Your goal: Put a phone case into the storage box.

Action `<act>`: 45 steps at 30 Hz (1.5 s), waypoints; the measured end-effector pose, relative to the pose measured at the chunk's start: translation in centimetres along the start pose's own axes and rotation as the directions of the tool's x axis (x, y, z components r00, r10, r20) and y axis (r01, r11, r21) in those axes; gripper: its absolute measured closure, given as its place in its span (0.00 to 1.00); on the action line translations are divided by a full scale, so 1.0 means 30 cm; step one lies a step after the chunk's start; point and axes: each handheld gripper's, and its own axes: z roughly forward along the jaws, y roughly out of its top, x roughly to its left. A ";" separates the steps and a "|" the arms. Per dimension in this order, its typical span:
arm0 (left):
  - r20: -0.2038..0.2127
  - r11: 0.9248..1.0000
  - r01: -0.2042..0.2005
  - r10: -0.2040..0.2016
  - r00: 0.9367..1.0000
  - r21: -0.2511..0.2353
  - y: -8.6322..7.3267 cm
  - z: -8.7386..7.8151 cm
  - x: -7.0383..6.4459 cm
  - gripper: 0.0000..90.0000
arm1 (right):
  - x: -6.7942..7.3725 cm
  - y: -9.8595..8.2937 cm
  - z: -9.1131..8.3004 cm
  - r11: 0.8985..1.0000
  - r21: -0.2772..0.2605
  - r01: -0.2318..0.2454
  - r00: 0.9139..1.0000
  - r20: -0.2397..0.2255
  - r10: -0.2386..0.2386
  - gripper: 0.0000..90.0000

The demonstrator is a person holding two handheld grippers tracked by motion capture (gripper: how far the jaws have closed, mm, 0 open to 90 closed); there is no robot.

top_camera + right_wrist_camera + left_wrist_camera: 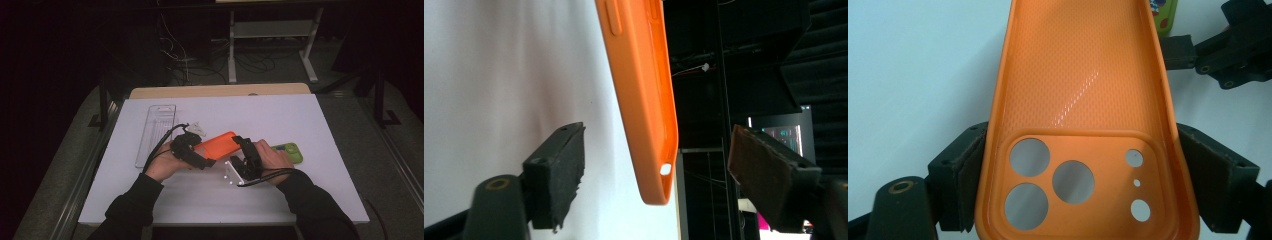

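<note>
- Left claw (1075,200) clenched on the camera-hole end of the orange phone case (1083,100), pads pressing both long edges; case held above the white bench (300,120), hollow side towards the left gripper view's camera.
- Right claw (659,170) spread wide, released, jaws either side of the case's far end without touching.
- Just beside the right hand (272,157): green phone case (290,151) flat on the bench.
- Farther left: clear plastic tray (156,132), well apart.

An orange phone case (1083,115) with a fine dotted texture, a green phone (287,151), a white table (280,115).
</note>
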 end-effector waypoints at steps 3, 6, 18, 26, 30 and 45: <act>0.003 1.000 -0.005 0.005 1.000 0.002 0.001 0.001 -0.001 0.18 | 0.007 0.002 0.004 1.000 -0.004 0.008 1.000 -0.003 -0.008 0.31; 0.002 1.000 -0.021 0.021 1.000 0.019 0.002 0.000 0.000 0.18 | 0.018 0.006 0.006 1.000 0.010 0.026 1.000 -0.003 -0.026 0.43; 0.004 1.000 -0.004 0.004 1.000 0.004 0.002 0.005 -0.006 0.18 | 0.037 0.024 0.008 0.999 0.014 0.049 0.999 -0.001 -0.049 0.72; 0.008 0.999 -0.027 0.026 1.000 0.023 0.003 0.006 -0.005 0.18 | 0.038 0.025 0.005 0.998 0.017 0.057 0.998 0.000 -0.057 0.84; 0.007 1.000 -0.014 0.014 1.000 0.009 0.003 0.009 -0.008 0.18 | 0.041 0.025 0.005 0.997 0.023 0.070 0.998 0.000 -0.070 0.86; 0.016 0.999 -0.038 0.038 0.999 -0.011 -0.013 -0.037 0.025 0.03 | 0.037 0.014 0.001 0.995 0.044 0.085 0.995 0.045 -0.087 0.87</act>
